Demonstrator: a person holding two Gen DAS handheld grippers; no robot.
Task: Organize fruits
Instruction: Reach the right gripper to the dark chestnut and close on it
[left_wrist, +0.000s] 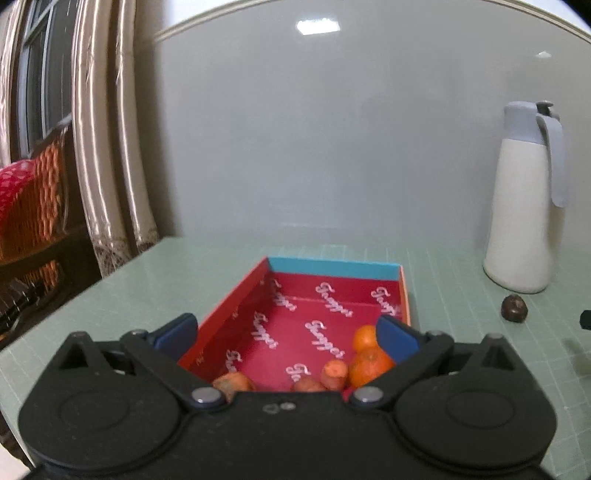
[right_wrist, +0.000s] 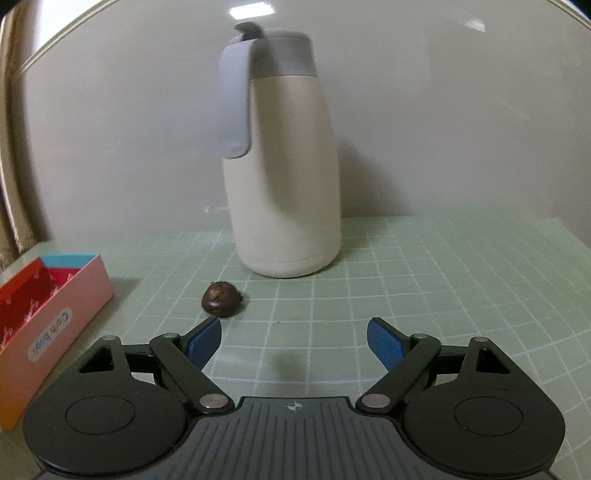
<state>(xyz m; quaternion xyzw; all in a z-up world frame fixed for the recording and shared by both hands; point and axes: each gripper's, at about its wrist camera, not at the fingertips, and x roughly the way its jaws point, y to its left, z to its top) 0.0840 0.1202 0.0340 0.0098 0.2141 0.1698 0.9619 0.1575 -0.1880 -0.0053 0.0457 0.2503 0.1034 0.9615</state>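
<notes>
Small, hard, rollable dark fruit (right_wrist: 222, 299) at eleven o'clock of spread, empty right tool (right_wrist: 294, 336); pinch across middle.

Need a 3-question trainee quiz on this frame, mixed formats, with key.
1. True or false: the dark round fruit lies inside the red box.
2. Which stands behind that fruit? A) white jug B) bowl C) bottle
3. Fill in: the oranges sit in the box corner nearest the left gripper's ____ finger.

Key: 1 false, it lies on the green mat. 2 A. 3 right.
</notes>
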